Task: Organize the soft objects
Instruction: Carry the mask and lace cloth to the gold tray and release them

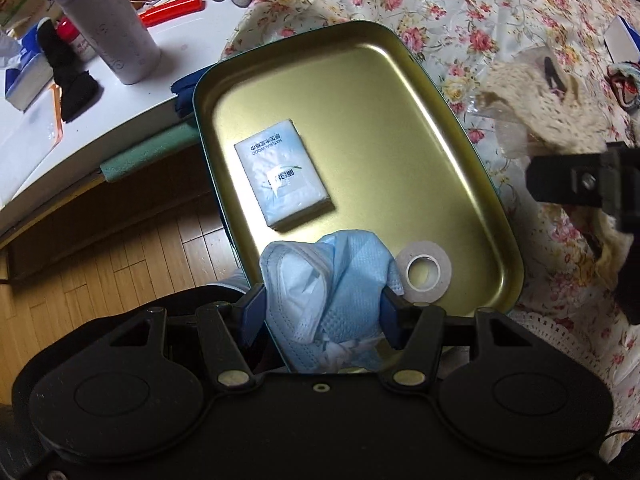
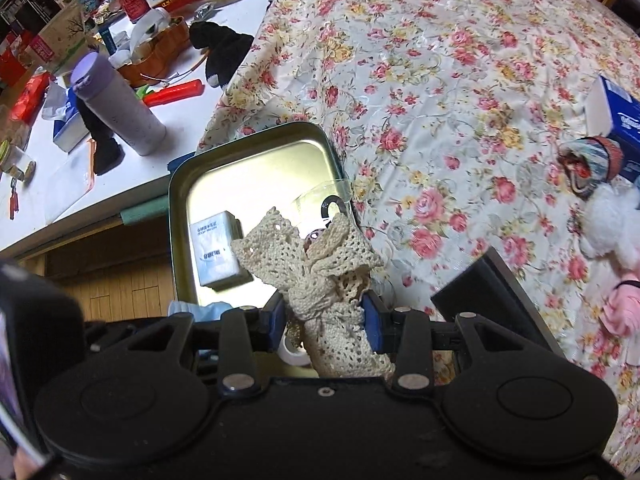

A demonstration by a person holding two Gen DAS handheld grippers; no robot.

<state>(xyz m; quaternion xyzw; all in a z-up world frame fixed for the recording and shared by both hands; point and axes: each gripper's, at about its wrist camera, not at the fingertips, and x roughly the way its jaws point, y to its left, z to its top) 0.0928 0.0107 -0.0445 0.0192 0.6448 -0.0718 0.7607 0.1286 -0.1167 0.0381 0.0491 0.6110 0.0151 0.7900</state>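
Note:
My left gripper is shut on a crumpled blue face mask at the near edge of the gold metal tin tray. In the tray lie a pocket tissue pack and a white tape roll. My right gripper is shut on a cream crochet lace cloth, held over the tray's near right part. The lace and right gripper also show at the right of the left wrist view. The tissue pack shows in the right wrist view too.
The tray sits at the edge of a floral-covered bed. A white desk at left holds a lilac bottle, red tool and black gloves. A knit hat, blue box and white and pink soft items lie on the bed's right.

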